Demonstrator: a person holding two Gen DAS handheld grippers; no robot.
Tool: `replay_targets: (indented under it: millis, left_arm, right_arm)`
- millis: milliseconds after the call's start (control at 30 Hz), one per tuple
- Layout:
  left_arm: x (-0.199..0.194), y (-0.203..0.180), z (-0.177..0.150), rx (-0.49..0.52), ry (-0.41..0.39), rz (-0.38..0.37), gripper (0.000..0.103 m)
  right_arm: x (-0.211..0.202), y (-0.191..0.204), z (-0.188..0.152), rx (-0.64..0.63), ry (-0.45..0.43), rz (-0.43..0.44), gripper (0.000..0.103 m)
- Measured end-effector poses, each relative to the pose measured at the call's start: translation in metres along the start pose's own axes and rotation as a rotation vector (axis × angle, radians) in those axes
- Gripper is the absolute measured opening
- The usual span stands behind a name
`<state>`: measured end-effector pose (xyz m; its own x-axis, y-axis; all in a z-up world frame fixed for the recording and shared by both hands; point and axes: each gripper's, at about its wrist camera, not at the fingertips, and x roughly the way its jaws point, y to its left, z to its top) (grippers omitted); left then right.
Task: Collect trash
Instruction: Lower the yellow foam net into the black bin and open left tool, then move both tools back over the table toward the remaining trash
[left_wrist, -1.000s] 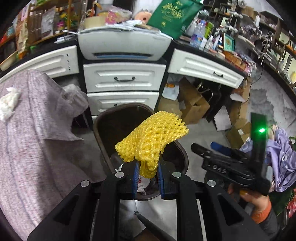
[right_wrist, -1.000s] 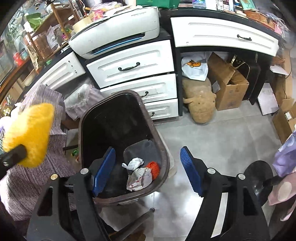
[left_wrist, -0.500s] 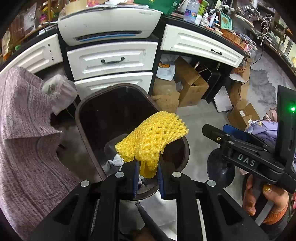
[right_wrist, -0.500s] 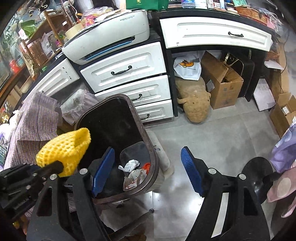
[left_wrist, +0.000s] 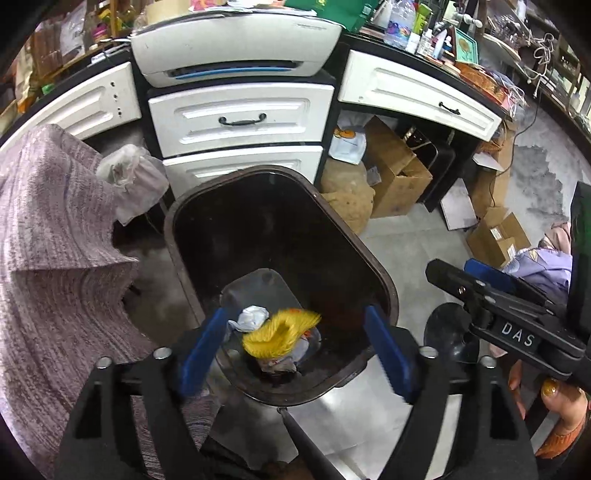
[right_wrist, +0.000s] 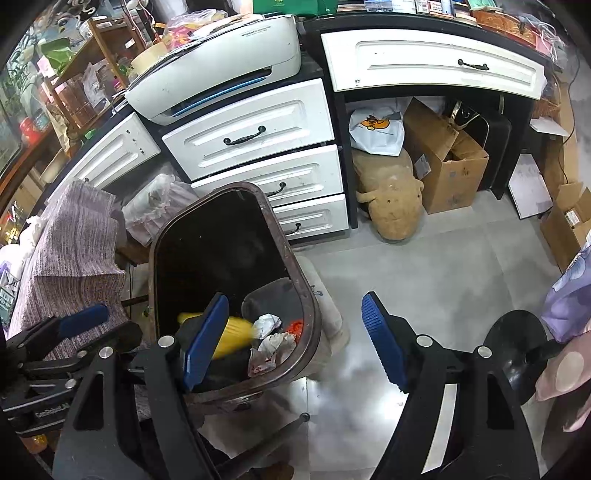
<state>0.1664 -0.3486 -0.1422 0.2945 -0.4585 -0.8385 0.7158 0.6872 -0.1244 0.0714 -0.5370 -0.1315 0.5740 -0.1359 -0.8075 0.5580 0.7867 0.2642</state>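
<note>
A dark brown trash bin (left_wrist: 371, 260) stands on the floor in front of the white drawers. My left gripper (left_wrist: 295, 350) hovers over its near rim, jaws opening, its blue pads clear of everything. A yellow foam net (left_wrist: 280, 332), blurred, is dropping inside the bin onto crumpled white paper (left_wrist: 253, 318). In the right wrist view the bin (right_wrist: 297, 267) holds the yellow net (right_wrist: 236, 332), paper (right_wrist: 267, 324) and an orange scrap (right_wrist: 294, 326). My right gripper (right_wrist: 293, 341) is open and empty beside the bin's right rim. The left gripper's finger (right_wrist: 83, 319) shows at far left.
White drawers (left_wrist: 240, 118) and a printer (left_wrist: 236, 48) stand behind the bin. A purple-grey cloth (left_wrist: 55, 258) drapes at left. Cardboard boxes (right_wrist: 448, 166) and a tan plush toy (right_wrist: 393, 199) sit under the desk. A black round base (right_wrist: 513, 343) rests on the grey floor at right.
My left gripper sank toward the bin, then its jaws spread and the yellow net fell out of them into the bin. The right gripper stayed put.
</note>
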Motion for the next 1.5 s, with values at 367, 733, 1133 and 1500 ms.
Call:
replay_targets:
  millis: [367,733,1133,1500]
  left_arm:
    - [-0.031,0.009,-0.003,-0.014,-0.08,0.033,0.093]
    - [-0.105,0.033,-0.017,-0.03,-0.223,0.035,0.097]
    - [-0.177,0.107,-0.046,-0.171,-0.315,0.157,0.097]
    - [-0.227,0.203,-0.088,-0.346,-0.356,0.337,0.097]
  right_arm:
    - [-0.003,0.009,0.0,-0.015,-0.01,0.025,0.082]
    - [-0.017,0.056,0.001,-0.099,-0.015,0.11,0.083]
    - [-0.04,0.152,-0.001,-0.309,-0.013,0.271,0.084]
    - [-0.059,0.25,-0.012,-0.51,0.024,0.455,0.084]
